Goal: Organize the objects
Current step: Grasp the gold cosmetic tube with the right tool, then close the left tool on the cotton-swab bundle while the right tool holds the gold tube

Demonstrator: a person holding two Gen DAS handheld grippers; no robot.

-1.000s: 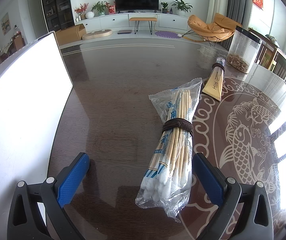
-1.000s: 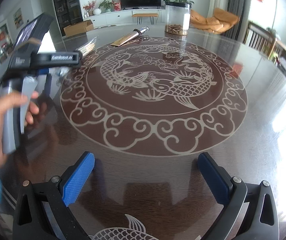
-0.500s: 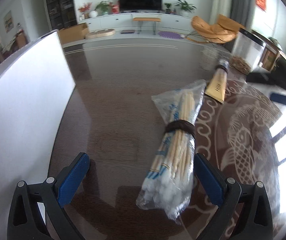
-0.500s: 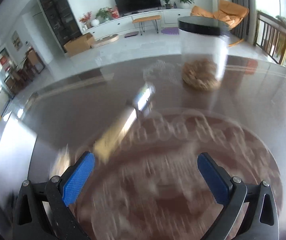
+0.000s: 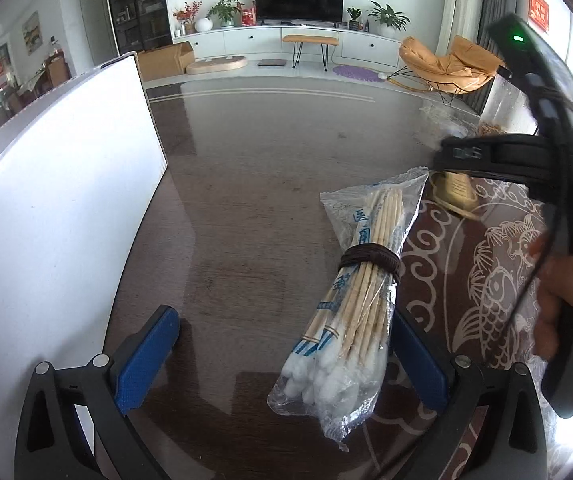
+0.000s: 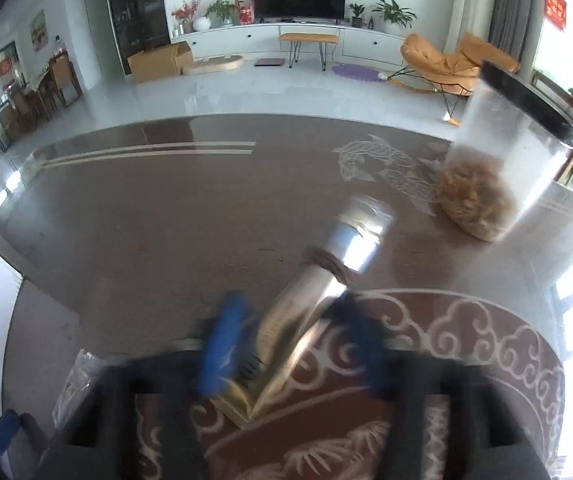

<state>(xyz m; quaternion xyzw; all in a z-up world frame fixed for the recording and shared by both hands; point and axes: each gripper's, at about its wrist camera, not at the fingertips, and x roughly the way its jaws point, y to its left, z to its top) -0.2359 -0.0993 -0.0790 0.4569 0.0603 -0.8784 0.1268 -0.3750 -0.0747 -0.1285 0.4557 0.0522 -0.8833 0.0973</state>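
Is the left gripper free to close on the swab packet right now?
Probably yes: the left gripper is open, and the swab packet lies between its fingers, near the right one, nothing covering it.

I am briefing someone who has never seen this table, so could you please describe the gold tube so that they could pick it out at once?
Start from the dark table with the pale fish pattern. Near its far edge stands a clear jar with a black lid; the gold tube lies flat beside it, silver cap pointing towards the jar. Unlike the bagged cotton swabs nearby, it is one glossy metallic tube with a band round its neck.
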